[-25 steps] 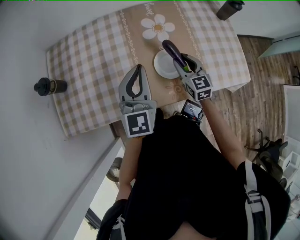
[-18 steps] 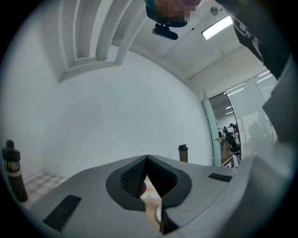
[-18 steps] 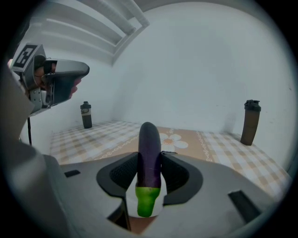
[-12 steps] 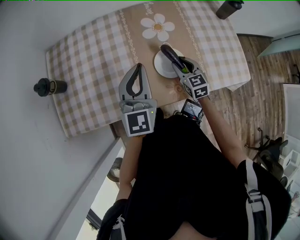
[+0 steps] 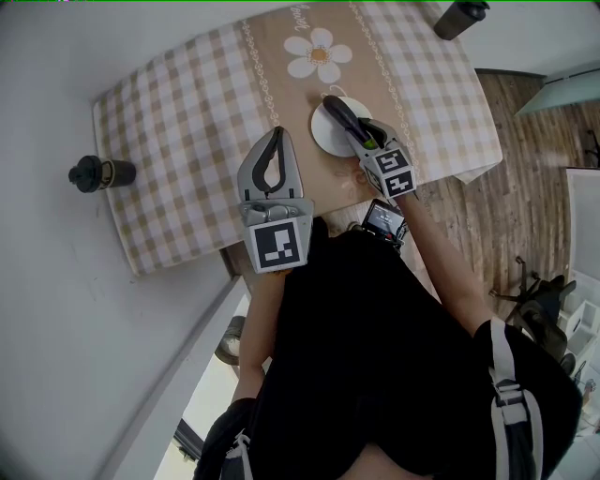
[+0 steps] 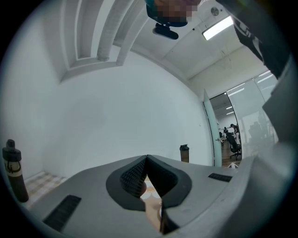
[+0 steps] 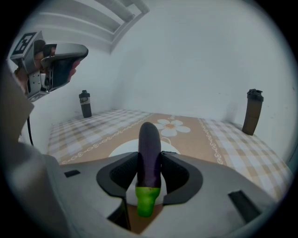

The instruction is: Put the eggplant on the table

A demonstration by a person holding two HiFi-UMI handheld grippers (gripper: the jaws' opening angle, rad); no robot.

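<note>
A dark purple eggplant (image 7: 149, 153) with a green stem end is clamped between the jaws of my right gripper (image 7: 150, 160), its tip pointing away from me. In the head view my right gripper (image 5: 358, 130) holds the eggplant (image 5: 339, 112) over the white plate (image 5: 328, 139) on the checked tablecloth (image 5: 187, 112). My left gripper (image 5: 273, 167) hovers near the table's front edge with its jaws shut and nothing between them. In the left gripper view my left gripper (image 6: 146, 160) points level at the white wall.
One dark bottle (image 5: 99, 173) stands on the table at the left edge, another dark bottle (image 5: 458, 17) at the far right corner. A daisy print (image 5: 317, 54) lies beyond the plate. Wooden floor (image 5: 525, 187) shows to the right.
My right gripper has sunk with the eggplant, closer to the plate. The left gripper has stayed where it was.
</note>
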